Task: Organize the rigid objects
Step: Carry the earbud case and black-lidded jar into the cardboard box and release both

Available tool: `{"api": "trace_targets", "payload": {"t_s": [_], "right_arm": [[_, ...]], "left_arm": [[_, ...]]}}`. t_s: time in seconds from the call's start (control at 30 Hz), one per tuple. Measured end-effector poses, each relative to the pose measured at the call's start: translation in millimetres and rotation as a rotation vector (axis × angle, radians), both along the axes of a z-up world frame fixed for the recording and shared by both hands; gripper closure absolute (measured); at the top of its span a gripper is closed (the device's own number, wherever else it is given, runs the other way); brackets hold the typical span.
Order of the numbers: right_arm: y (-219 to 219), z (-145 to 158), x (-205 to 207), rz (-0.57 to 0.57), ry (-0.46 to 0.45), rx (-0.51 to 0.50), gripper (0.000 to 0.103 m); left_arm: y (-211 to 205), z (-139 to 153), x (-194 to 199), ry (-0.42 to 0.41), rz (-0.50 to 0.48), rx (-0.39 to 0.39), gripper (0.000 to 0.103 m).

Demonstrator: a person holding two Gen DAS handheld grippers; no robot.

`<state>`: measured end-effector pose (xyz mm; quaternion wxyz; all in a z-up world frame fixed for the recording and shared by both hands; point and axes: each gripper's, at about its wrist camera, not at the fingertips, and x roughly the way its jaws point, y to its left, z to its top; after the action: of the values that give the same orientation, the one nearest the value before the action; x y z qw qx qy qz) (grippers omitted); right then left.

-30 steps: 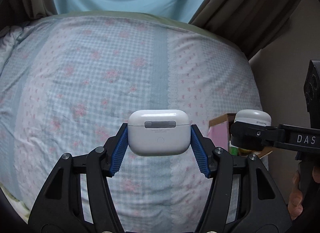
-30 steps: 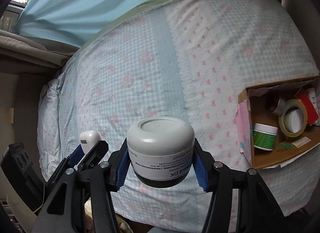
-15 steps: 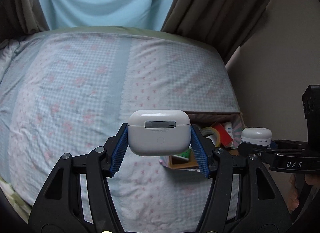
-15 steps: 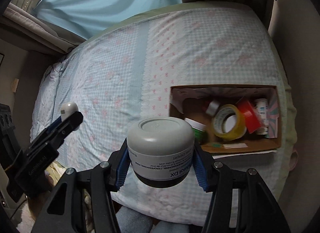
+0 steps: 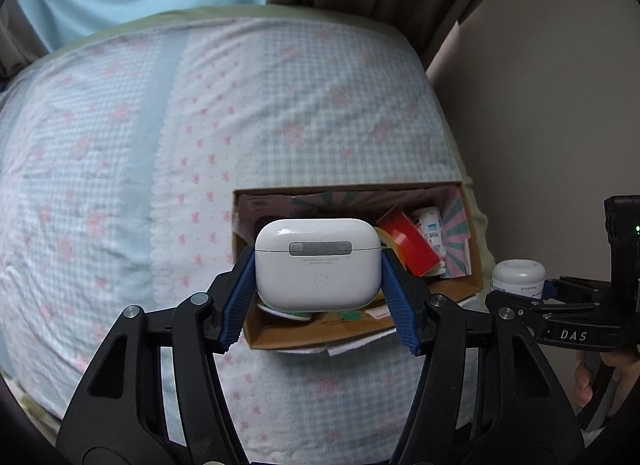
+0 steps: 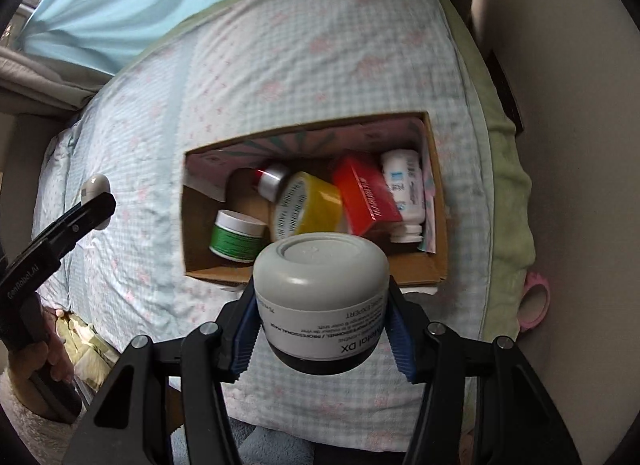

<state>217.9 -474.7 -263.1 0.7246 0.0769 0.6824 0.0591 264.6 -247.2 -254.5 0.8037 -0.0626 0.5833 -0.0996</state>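
My left gripper (image 5: 318, 299) is shut on a white earbud case (image 5: 318, 263) and holds it in the air in front of the cardboard box (image 5: 460, 285). My right gripper (image 6: 322, 329) is shut on a white cream jar (image 6: 322, 297) with a grey lid, held just before the box's near wall (image 6: 416, 271). The right gripper and its jar (image 5: 518, 277) show at the right of the left wrist view. The left gripper with the case (image 6: 95, 189) shows at the left of the right wrist view.
The box lies on a bed with a blue checked floral cover (image 6: 280, 77). It holds a green jar (image 6: 236, 237), a yellow tape roll (image 6: 312, 205), a red carton (image 6: 368, 197), a white bottle (image 6: 404, 193) and a silver-capped item (image 6: 274, 181). A wall stands right of the bed.
Both grippers have moved toward the box with their loads still held. The box now looms larger and sits right behind each held object.
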Motion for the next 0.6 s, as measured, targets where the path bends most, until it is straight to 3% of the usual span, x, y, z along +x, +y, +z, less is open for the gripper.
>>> {"api": "trace_targets", "payload": {"t_s": [0.13,0.23,0.47,0.6], "right_arm": [[1,-35,8,0.017,0.034,0.021,0.051],[19,-53,10,0.089,0.029,0.021,0.051],[83,-83,11,0.360,-0.078,0.108,0.051],[102,-100,11,0.429,-0.118,0.140,0.051]], "left_arm": [[-11,-38,21,0.049,-0.019,0.025,0.046],[-16,-65,34,0.083,-0.029,0.041,0.046],[-22,-111,60,0.142,-0.062,0.065,0.046],[-21,-129,68,0.172,-0.099,0.074,0.046]]}}
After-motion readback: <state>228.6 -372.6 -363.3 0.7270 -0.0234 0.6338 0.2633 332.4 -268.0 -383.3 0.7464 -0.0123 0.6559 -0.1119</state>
